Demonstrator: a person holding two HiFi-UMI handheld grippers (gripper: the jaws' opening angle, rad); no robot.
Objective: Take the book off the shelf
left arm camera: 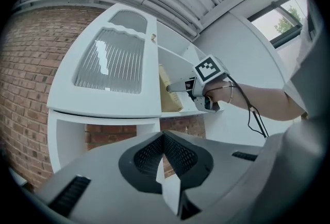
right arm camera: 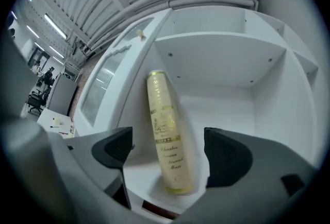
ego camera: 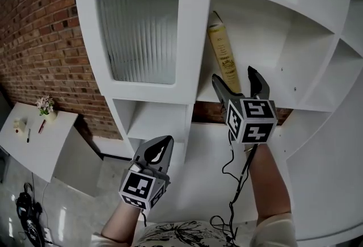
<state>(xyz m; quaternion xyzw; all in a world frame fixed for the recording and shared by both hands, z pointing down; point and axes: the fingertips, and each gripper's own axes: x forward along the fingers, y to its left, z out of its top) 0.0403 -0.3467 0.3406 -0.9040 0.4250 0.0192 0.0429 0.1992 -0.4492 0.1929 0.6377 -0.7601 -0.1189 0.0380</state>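
**Right jaws wide in front of the book, left jaws together**

On my head view the book (ego camera: pixel 223 58) is in the open compartment at upper centre of the frame. It sits just right of the ribbed-glass door (ego camera: pixel 138 36) of the white shelf unit (ego camera: pixel 266 24). Its cream spine with gold print is tilted: the foot rests on the shelf board and the top leans toward the compartment's left wall.

The right gripper (ego camera: pixel 235 80) is held up in front of that compartment, right of centre, with its jaws spread wide. In the right gripper view the spine shows in the gap between the two pads, and neither pad presses on it. From the head view I'd say the tips are just short of the book, though the angle doesn't let me be sure.

The left gripper (ego camera: pixel 160 148) hangs lower, at bottom centre below the door, with its jaws together and nothing between them. A brick wall (ego camera: pixel 39 30) fills the left of the frame.
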